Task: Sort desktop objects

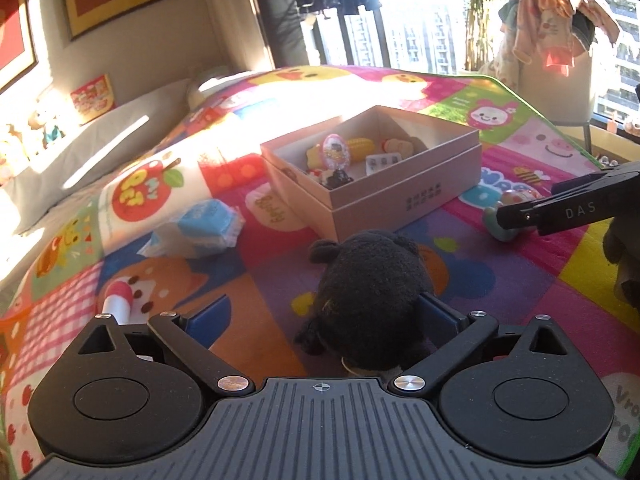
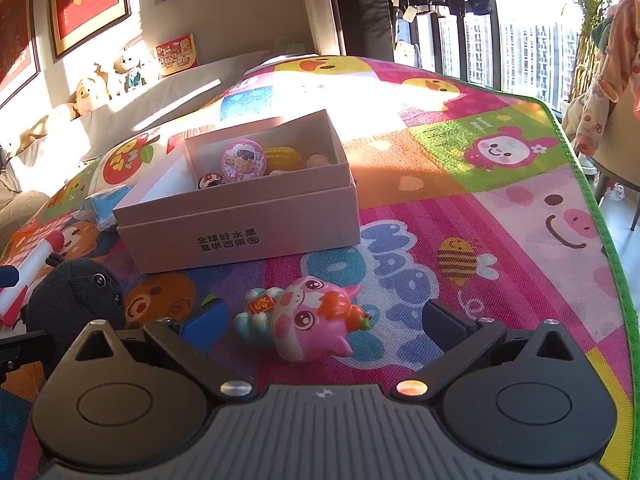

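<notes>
The open pink cardboard box (image 2: pixel 240 216) sits mid-mat on the patterned cartoon play mat (image 2: pixel 500 208), holding small toys. The black plush toy (image 1: pixel 370 300) lies before the box; the pink plastic pig figurine (image 2: pixel 308 324) lies right of it, the blue-and-white tissue pack (image 1: pixel 200 232) left.

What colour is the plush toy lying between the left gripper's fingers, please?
The plush toy is black, best seen in the left wrist view.
</notes>
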The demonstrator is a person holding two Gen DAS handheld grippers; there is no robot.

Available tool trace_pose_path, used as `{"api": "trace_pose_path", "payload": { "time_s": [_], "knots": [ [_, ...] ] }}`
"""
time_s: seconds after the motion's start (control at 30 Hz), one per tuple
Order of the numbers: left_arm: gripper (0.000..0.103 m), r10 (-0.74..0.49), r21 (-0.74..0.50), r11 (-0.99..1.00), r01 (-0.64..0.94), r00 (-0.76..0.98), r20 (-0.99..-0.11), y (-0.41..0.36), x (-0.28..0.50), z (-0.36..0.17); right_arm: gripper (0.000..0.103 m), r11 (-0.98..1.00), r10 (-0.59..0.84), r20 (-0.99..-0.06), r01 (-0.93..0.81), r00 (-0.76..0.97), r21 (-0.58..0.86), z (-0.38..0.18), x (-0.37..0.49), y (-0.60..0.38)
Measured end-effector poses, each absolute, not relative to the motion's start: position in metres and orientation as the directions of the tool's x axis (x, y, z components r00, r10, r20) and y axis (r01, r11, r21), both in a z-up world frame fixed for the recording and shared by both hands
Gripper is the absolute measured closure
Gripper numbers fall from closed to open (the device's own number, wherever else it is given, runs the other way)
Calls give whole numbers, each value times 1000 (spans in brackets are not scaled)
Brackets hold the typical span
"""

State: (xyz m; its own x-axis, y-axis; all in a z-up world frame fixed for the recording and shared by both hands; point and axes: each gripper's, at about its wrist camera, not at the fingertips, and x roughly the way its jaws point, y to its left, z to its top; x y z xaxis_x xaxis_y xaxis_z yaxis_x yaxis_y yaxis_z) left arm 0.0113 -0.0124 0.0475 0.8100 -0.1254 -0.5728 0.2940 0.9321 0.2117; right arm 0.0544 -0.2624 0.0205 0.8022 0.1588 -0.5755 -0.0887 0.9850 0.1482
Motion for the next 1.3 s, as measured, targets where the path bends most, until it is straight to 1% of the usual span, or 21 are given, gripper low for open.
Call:
{"api": "trace_pose_path", "payload": {
  "time_s": [0.13,0.23,0.3,0.43,0.53,0.6,0.63,0.7,0.77,0.8,0.93,1.0,1.07,1.1,1.17,1.23,1.3],
  "knots": [
    [0,-59,247,943,225,839,-541,0,21,51,0,985,159,-575,-89,802,149,20,54,-263],
    [0,-9,214,966,144,849,-528,19,30,58,0,985,159,-575,-89,802,149,20,54,-263],
    [0,3,197,973,120,847,-531,28,33,61,0,985,160,-576,-88,801,150,20,54,-263],
    [0,-3,193,973,125,846,-533,31,33,60,0,985,161,-580,-88,799,151,21,55,-262],
    [0,39,266,958,108,869,-493,27,45,61,0,984,161,-582,-88,797,152,20,55,-263],
    [0,115,351,934,62,880,-462,26,64,61,0,984,161,-586,-88,794,152,20,56,-262],
    [0,146,375,926,42,877,-458,28,75,59,0,984,161,-587,-87,794,153,20,56,-262],
    [0,162,359,933,26,860,-483,38,95,58,0,985,160,-585,-85,795,153,20,56,-263],
    [0,150,291,957,3,853,-500,51,103,62,0,984,160,-586,-84,795,155,20,55,-263],
    [0,126,231,973,-8,857,-500,60,102,66,0,984,160,-587,-83,794,156,20,56,-263],
    [0,39,52,999,-16,872,-488,76,78,82,0,983,167,-590,-85,790,165,19,57,-264],
    [0,-32,-22,999,24,876,-480,75,61,86,0,982,172,-593,-88,786,167,19,57,-264],
    [0,-127,-77,992,103,868,-480,66,45,85,0,981,174,-595,-89,785,171,19,58,-264],
    [0,-161,-78,987,140,861,-483,55,39,81,0,981,176,-595,-89,784,172,19,58,-264],
    [0,-169,-41,984,171,852,-495,34,30,71,0,981,177,-600,-90,780,173,18,59,-265],
    [0,-116,23,989,148,855,-505,10,27,56,0,981,174,-603,-88,779,170,18,59,-264],
    [0,-51,53,994,91,857,-512,-8,29,42,0,982,172,-601,-86,781,170,18,59,-264]
  ]
}}
